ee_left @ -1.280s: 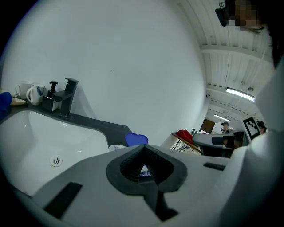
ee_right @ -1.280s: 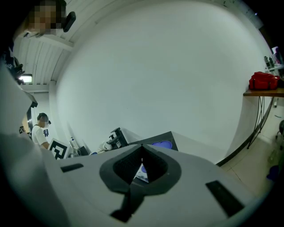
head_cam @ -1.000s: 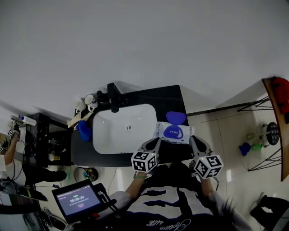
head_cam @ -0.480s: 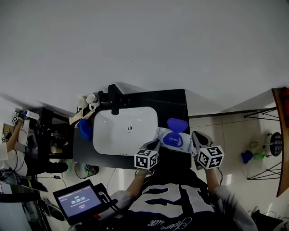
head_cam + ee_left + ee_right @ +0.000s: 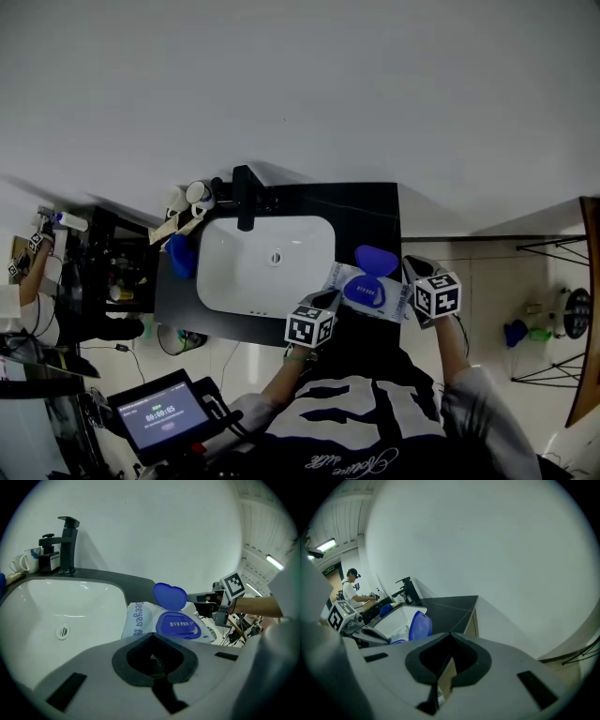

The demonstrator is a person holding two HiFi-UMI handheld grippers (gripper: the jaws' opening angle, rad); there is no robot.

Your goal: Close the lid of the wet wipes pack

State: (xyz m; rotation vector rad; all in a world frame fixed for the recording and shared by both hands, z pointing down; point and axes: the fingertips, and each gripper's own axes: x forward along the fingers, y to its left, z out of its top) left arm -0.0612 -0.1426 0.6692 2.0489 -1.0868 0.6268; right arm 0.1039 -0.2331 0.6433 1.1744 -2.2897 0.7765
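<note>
Although the left claw [image 5: 152, 641] has its jaws pressed together on nothing, its tip sits just short of the near edge of the wipes pack [image 5: 137, 619], well placed to steady it. The right claw [image 5: 449, 639] is likewise all but closed, with only a thin slit between its jaws, and it holds nothing. It is turned inward and points across at the blue lid [image 5: 169, 596], which stands upright and open on its hinge. Whether the tip touches the lid I cannot tell.

The step in hand looks like the approach to the lid; closing has not begun. Next, the right claw probably needs to get behind the raised flap and push it forward and down onto the blue ring until it snaps, while the left keeps the soft pack from sliding.

Both forearms reach out from the body, the right one bent round the pack's far end. The pack lies on the dark counter [image 5: 361, 211], just beside the white sink [image 5: 70, 606].
</note>
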